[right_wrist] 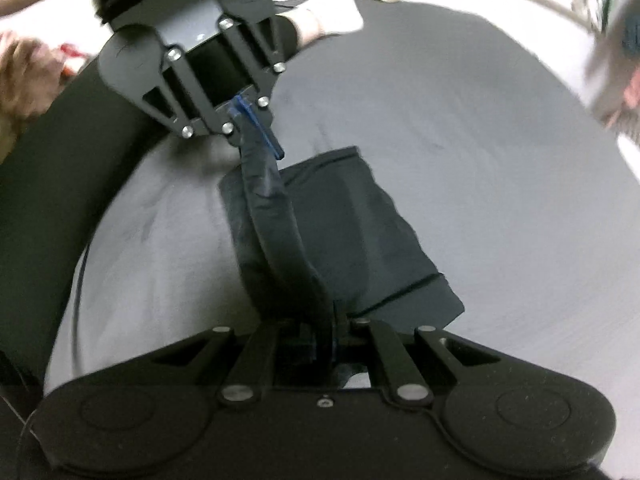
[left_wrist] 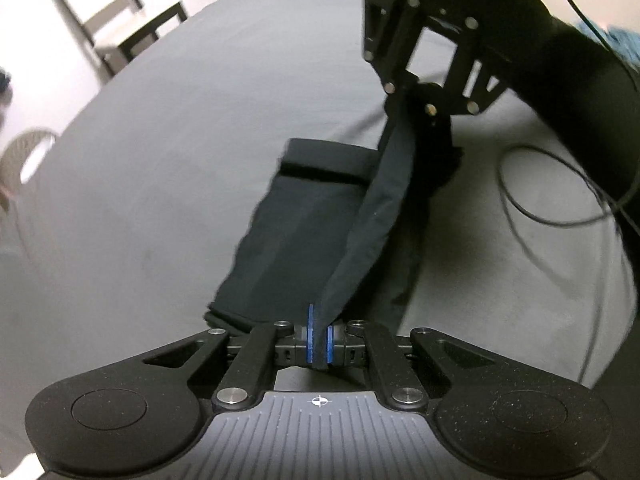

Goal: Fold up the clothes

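A dark navy garment [left_wrist: 296, 236] lies partly folded on the grey sheet [left_wrist: 200, 120]. One edge of it is lifted into a taut band [left_wrist: 372, 216] stretched between both grippers. My left gripper [left_wrist: 319, 340] is shut on the near end of that band, cloth pinched between its blue pads. The right gripper [left_wrist: 416, 120] holds the far end, above the garment. In the right wrist view the garment [right_wrist: 352, 232] lies flat below, my right gripper [right_wrist: 324, 340] is shut on the band's near end, and the left gripper [right_wrist: 256, 128] grips the far end.
A black cable [left_wrist: 560, 184] loops over the sheet to the right of the garment. A dark sleeve [left_wrist: 580, 92] crosses the upper right. A chair [left_wrist: 120, 28] stands by the wall beyond the bed. The sheet [right_wrist: 480, 160] stretches wide to the right.
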